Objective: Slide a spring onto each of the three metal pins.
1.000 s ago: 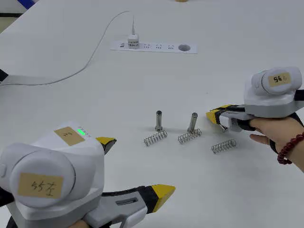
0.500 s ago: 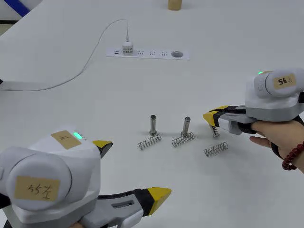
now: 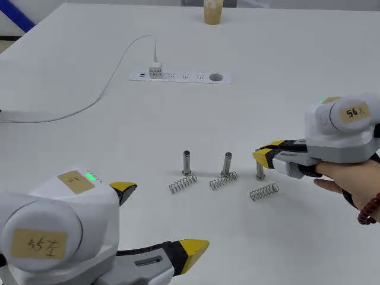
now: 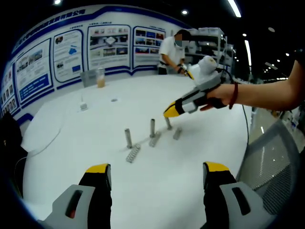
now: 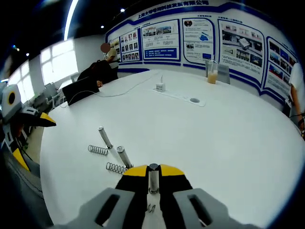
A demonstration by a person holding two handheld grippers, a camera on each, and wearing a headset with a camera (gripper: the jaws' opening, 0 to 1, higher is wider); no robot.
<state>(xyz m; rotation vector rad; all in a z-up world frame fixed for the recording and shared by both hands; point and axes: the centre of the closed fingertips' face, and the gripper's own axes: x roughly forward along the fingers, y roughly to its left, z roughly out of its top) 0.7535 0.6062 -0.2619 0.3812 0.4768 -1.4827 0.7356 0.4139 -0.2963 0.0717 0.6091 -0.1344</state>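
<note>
Near the centre of the head view three pins stand upright in a row on the white table (image 3: 309, 71): the first pin (image 3: 186, 162) on the left, the second pin (image 3: 227, 164) in the middle, the third pin (image 3: 260, 173) on the right. A spring lies flat just below each: the first spring (image 3: 182, 183), the second spring (image 3: 223, 180) right at the foot of its pin, and the third spring (image 3: 263, 192); none is on a pin yet. The right gripper (image 3: 262, 158) reaches in from the right edge, held in a hand (image 3: 347, 181), and its yellow-tipped jaws are clamped on the third pin near its top (the right gripper view shows the pin's head pinched between the tips). The left gripper (image 3: 159, 219) hovers in the lower left, well apart from the pins, its jaws spread wide and holding nothing. A power strip (image 3: 178, 76) with a cable (image 3: 113, 77) lies toward the top, and a cup (image 3: 212, 10) stands at the top edge.
</note>
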